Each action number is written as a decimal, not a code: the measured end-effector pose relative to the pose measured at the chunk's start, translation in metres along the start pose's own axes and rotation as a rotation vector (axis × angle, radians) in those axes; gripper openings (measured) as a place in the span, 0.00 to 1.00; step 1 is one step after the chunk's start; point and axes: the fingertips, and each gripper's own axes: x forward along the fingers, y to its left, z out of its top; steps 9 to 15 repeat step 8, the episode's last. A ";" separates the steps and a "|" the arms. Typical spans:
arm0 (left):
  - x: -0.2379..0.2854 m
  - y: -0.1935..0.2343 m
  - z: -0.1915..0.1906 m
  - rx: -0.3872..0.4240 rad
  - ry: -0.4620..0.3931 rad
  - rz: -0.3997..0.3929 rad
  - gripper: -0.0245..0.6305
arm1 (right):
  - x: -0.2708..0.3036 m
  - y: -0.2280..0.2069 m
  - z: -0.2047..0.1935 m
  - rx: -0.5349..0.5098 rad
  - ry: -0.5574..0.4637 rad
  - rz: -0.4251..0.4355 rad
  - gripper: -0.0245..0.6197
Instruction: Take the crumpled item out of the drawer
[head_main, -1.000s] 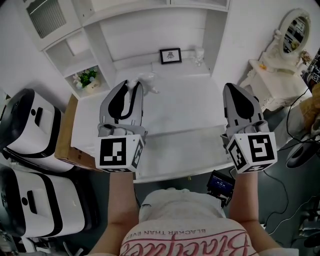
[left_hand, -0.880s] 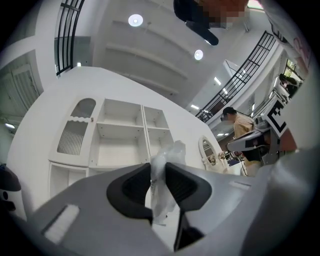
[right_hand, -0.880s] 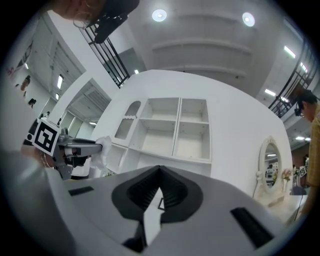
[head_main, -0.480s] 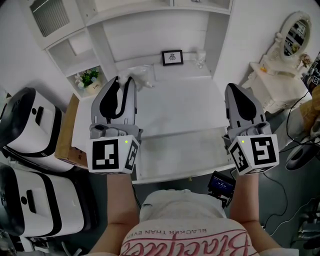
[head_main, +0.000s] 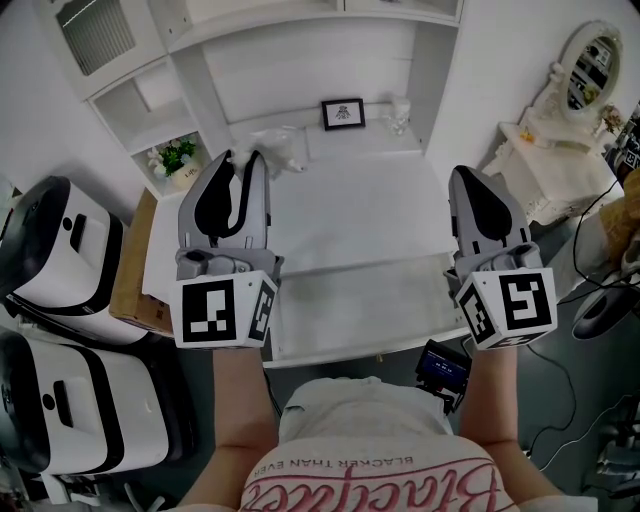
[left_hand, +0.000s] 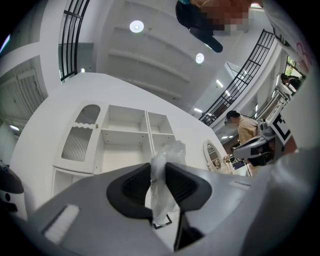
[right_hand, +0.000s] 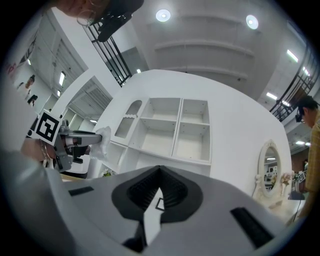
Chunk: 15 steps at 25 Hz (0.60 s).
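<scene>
A crumpled, pale see-through item (head_main: 276, 146) sticks out past the tips of my left gripper (head_main: 243, 163), which is shut on it above the back left of the white desk (head_main: 370, 215). In the left gripper view the crumpled item (left_hand: 163, 172) is pinched between the two dark pads of the left gripper (left_hand: 159, 186). The drawer (head_main: 400, 300) stands pulled out at the desk's front edge. My right gripper (head_main: 472, 185) hovers over the desk's right side, shut with nothing in it. From the right gripper view the right gripper (right_hand: 159, 172) is shut, and the left gripper (right_hand: 70, 141) shows with the item (right_hand: 103, 141).
A small framed picture (head_main: 342, 113) and a white figurine (head_main: 399, 112) stand at the desk's back. A potted plant (head_main: 176, 157) sits in the left shelf. White-and-black machines (head_main: 55, 250) and a cardboard box (head_main: 130, 285) stand left; a vanity mirror (head_main: 590, 65) stands right.
My left gripper has moved left and a little farther back over the desk, carrying the crumpled item. The right gripper has barely moved.
</scene>
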 end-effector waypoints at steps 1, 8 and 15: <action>0.000 -0.001 0.000 0.000 0.001 -0.001 0.19 | 0.000 0.000 0.000 -0.002 0.001 0.000 0.05; 0.002 -0.004 -0.002 -0.006 0.002 -0.007 0.19 | -0.001 -0.003 -0.002 0.000 -0.005 -0.002 0.05; 0.002 -0.004 -0.002 -0.006 0.002 -0.007 0.19 | -0.001 -0.003 -0.002 0.000 -0.005 -0.002 0.05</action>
